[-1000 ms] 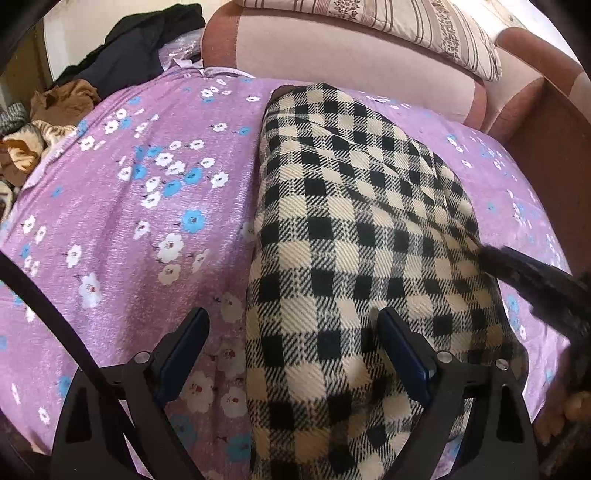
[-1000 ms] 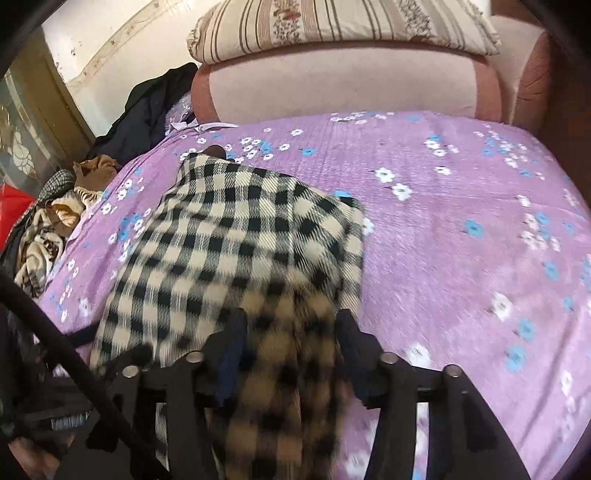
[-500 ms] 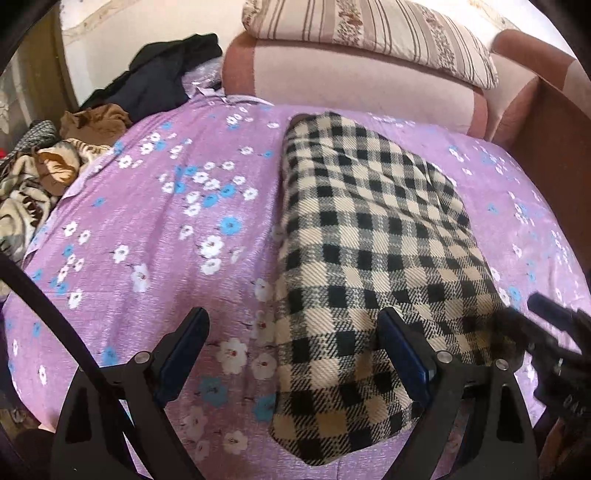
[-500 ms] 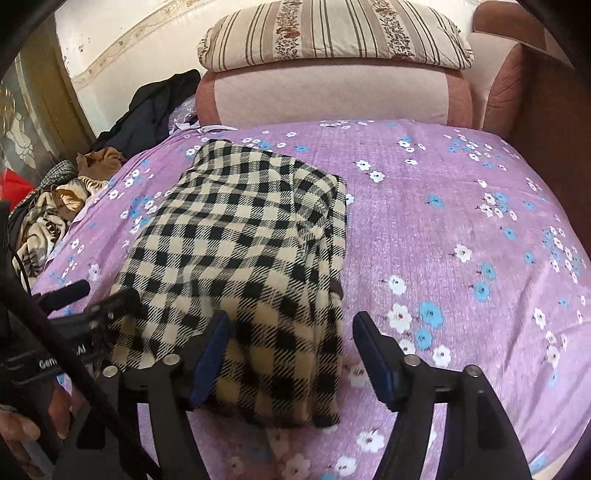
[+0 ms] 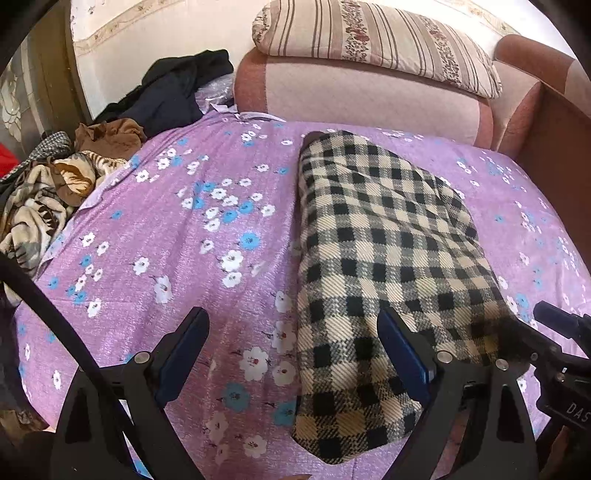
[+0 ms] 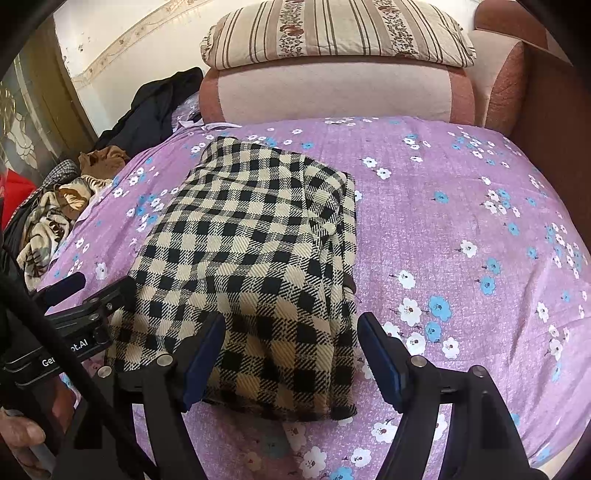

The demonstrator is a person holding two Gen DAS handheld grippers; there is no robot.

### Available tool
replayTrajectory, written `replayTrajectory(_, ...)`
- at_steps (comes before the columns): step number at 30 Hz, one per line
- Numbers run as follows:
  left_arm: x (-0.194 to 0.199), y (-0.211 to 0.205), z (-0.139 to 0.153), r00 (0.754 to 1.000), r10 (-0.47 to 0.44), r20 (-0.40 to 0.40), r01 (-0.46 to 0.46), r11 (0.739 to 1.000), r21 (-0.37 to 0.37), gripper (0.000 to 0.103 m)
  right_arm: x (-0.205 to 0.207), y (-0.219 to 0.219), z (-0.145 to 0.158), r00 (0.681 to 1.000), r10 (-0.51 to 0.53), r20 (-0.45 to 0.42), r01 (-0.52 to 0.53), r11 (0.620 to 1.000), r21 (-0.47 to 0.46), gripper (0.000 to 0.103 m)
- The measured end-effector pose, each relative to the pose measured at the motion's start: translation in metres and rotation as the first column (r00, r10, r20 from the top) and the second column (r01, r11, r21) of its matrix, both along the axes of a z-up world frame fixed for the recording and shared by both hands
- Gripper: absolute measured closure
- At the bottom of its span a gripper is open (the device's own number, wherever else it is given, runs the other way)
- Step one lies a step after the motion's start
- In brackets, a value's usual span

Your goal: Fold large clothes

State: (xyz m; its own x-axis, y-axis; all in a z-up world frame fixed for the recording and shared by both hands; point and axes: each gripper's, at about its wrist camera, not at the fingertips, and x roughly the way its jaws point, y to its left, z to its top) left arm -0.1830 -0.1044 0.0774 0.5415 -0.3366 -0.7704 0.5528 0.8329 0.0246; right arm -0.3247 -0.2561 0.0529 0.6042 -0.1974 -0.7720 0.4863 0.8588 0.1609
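Where the purple floral bedspread [image 5: 155, 258] covers the bed, a pink padded headboard [image 6: 332, 92] stands behind with a striped pillow [image 6: 332, 33] on top; loose clothes [image 5: 55, 192] are heaped at the left edge (a dark garment [image 5: 170, 92] farther back). Compared with a second ago, both grippers have drawn back and the right one has let go of the cloth. Left gripper [image 5: 291, 354]: jaws spread wide, nothing held. Right gripper [image 6: 291, 354]: same, apart and empty. The checked garment [image 6: 251, 258] lies folded into a long narrow bundle mid-bed, black-and-cream plaid, layered edges along its right side.
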Motion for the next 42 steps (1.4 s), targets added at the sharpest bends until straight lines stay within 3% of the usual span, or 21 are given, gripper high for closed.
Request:
replayTrajectory(3, 0.000, -0.001, -0.001, 1.000, 0.003, 0.023, -0.003, 1.000, 0.021, 0.012, 0.003, -0.002, -0.002, 1.000, 0.001, -0.007, -0.001, 1.000, 0.003, 0.025)
replayTrajectory(19, 0.011, -0.005, -0.007, 1.000, 0.022, -0.018, -0.021, 0.999, 0.039, 0.011, 0.012, -0.008, -0.012, 1.000, 0.007, -0.023, -0.007, 1.000, 0.030, 0.025)
replayTrajectory(42, 0.013, -0.007, -0.007, 1.000, 0.021, -0.018, -0.021, 1.000, 0.003, 0.011, 0.020, -0.009, -0.011, 1.000, 0.004, -0.022, -0.003, 1.000, 0.018, 0.024)
